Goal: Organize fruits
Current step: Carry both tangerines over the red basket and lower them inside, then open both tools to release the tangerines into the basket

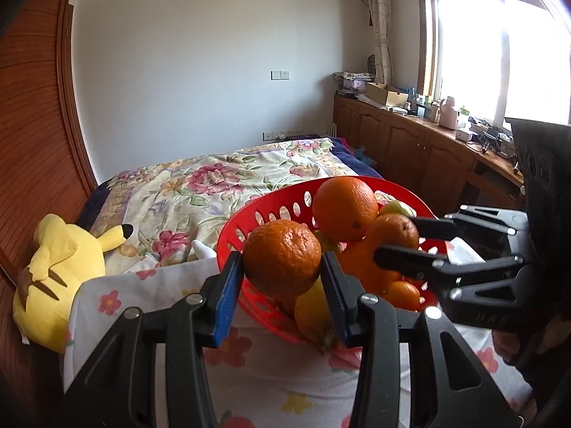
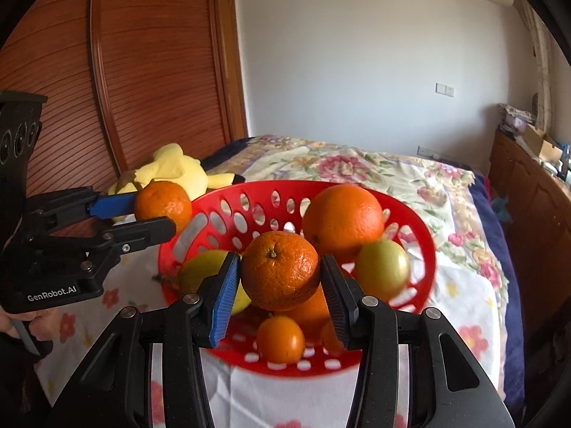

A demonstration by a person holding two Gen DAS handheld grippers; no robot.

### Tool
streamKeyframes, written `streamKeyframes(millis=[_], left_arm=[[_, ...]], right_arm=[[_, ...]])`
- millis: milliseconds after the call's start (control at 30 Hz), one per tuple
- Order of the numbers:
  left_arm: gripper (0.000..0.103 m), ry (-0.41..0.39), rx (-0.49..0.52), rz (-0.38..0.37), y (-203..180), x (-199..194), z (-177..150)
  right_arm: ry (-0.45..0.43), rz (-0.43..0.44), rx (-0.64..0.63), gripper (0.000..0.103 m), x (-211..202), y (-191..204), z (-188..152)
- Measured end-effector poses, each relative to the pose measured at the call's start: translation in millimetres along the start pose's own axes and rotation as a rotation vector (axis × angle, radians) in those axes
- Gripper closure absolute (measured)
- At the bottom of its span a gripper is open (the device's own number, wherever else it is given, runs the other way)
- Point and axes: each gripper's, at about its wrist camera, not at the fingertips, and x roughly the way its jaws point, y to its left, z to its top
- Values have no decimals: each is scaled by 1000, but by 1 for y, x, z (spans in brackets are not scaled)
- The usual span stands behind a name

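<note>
Sunlit from a window, a bedroom is shown with a floral bedspread and a flowered cloth spread beneath a red perforated basket of fruit. Each gripper is seen clamped on a mandarin: the left gripper has its fingers pressed on one mandarin, held just outside the basket's near rim, while the right gripper has its fingers closed on a second mandarin, held above the basket's contents. Beyond the right fingers, a large orange and a greenish fruit are seen in the basket; below them lie small orange fruits, and a yellow-green fruit sits behind the left-hand finger. A yellow plush toy is left on the bed, well off to the side.

Judged from this, the sorting step is under way, with two mandarins lifted out together. No destination for them is visible in either view, so the next move is thought to call for both fruits to be carried clear of the rim and set down gently, with the grip kept firm until each rests on a surface.
</note>
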Motion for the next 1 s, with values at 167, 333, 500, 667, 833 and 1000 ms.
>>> streamKeyframes(millis=[167,333,500,667,833,1000], left_arm=[[60,12,14,1,-1,18,7],[60,19,14,6,3,31,13],[60,29,24,13,3,40,15],[60,35,34,21,2,45,16],[59,47,37,25,3,51,16],[59,58,40,32,3,55,16]], right_arm=[[9,17,8,56,16,-2,-1],[16,25,-2,56,24,-3,-4],[17,38,6,56,27,-4,-6],[9,55,13,56,26,-6,-7],[4,59,14,56,26,-6,-8],[-14,58,35,54,22,-9,-7]])
